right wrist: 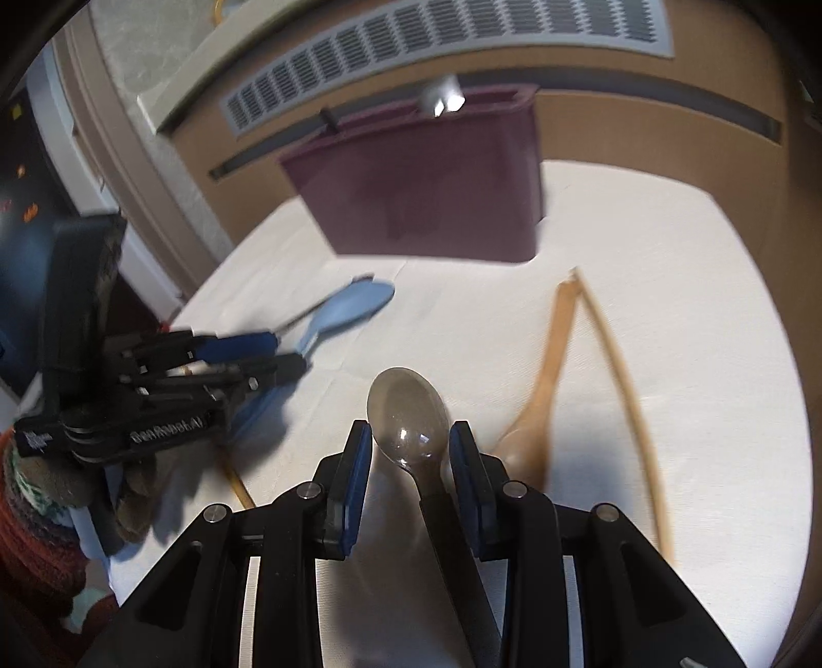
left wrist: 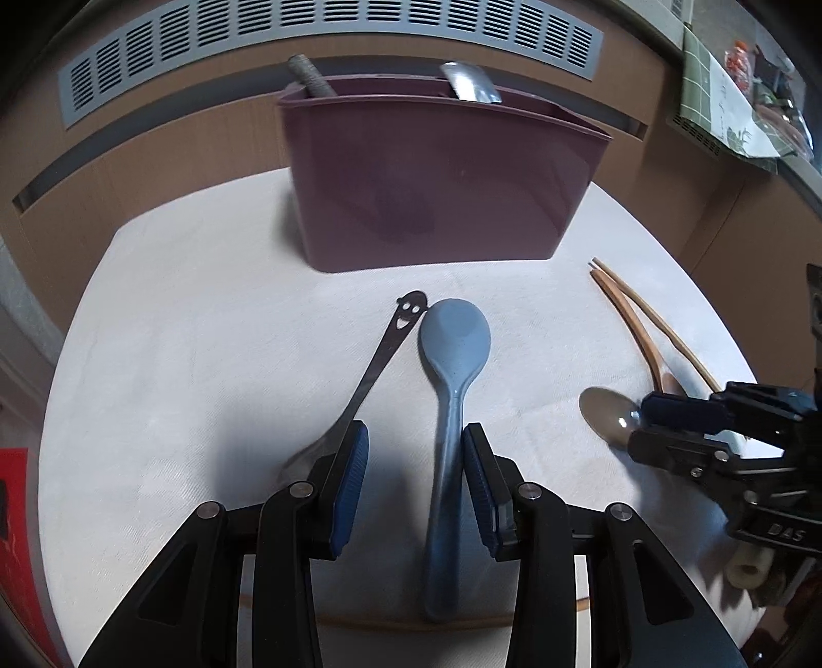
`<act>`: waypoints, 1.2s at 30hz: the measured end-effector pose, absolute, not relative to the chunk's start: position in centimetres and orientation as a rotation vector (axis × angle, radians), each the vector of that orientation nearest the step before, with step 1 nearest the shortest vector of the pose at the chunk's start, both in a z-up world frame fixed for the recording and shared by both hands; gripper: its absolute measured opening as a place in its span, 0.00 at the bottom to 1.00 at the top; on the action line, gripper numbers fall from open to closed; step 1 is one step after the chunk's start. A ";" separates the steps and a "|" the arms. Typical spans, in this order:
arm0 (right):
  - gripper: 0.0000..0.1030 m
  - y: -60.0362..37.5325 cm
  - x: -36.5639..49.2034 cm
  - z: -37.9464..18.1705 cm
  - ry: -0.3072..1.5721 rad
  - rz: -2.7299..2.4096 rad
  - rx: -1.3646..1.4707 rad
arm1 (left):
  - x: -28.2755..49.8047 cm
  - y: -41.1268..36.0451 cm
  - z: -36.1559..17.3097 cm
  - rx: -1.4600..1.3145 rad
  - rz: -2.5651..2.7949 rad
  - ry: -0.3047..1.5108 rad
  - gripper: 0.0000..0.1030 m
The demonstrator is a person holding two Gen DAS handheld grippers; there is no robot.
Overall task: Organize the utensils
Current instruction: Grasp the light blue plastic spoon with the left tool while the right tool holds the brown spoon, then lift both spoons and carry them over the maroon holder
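— Pale cloth over the worktop [left wrist: 205,359], wooden panelling and a slatted vent [left wrist: 329,46] behind. Maroon caddy [left wrist: 442,180] standing at the far edge, already holding a grey handle [left wrist: 308,77] and a metal utensil [left wrist: 470,82]; presumably the home for everything else lying loose.

— And the loose pieces?

— Blue spoon [left wrist: 452,370] flat on the cloth, bowl towards the caddy, handle running back between the left gripper [left wrist: 415,462] pads. Jaws spread, straddling the handle, right pad close against it, left pad clear; not clamped yet. Likely lined up along the handle for a lengthwise pinch.

— Anything crowding it?

— Smiley-face metal spoon [left wrist: 383,354] just beside, its handle end touching or nearly touching the blue bowl, slanting away under the left pad. Risk of nudging it on closing.

— Other side?

— Right gripper [right wrist: 410,457] over a translucent brown spoon [right wrist: 408,411], jaws wide, set either side of the neck, no squeeze visible. Wooden spoon [right wrist: 539,390] and a single wooden stick [right wrist: 621,370] just beyond, well apart from the blue one, not yet handled.

— Stage?

— Early, by the look: two items in the caddy, at least five on the cloth, both grasps being set up at once.
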State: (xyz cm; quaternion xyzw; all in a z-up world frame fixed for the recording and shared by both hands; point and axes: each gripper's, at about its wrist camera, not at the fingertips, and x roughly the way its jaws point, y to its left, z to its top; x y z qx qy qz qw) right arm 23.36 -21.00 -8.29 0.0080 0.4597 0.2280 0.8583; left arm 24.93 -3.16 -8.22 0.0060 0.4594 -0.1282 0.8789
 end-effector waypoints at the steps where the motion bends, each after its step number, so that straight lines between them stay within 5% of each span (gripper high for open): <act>1: 0.29 -20.8 23.4 -8.5 0.975 0.476 0.009 | 24.8 -2.9 -8.2 0.008 -0.273 0.961 0.39; 12: 0.35 -18.0 23.1 -8.9 0.932 0.489 -0.239 | 23.9 -1.8 -8.1 -0.051 -0.307 0.958 0.39; 16: 0.29 -17.5 23.8 -8.8 0.916 0.521 -0.275 | 24.5 -2.5 -7.6 -0.056 -0.336 0.951 0.39; 36: 0.29 -26.4 23.1 -4.2 0.742 0.367 0.020 | 31.2 -8.9 -8.0 0.178 -0.294 0.964 0.39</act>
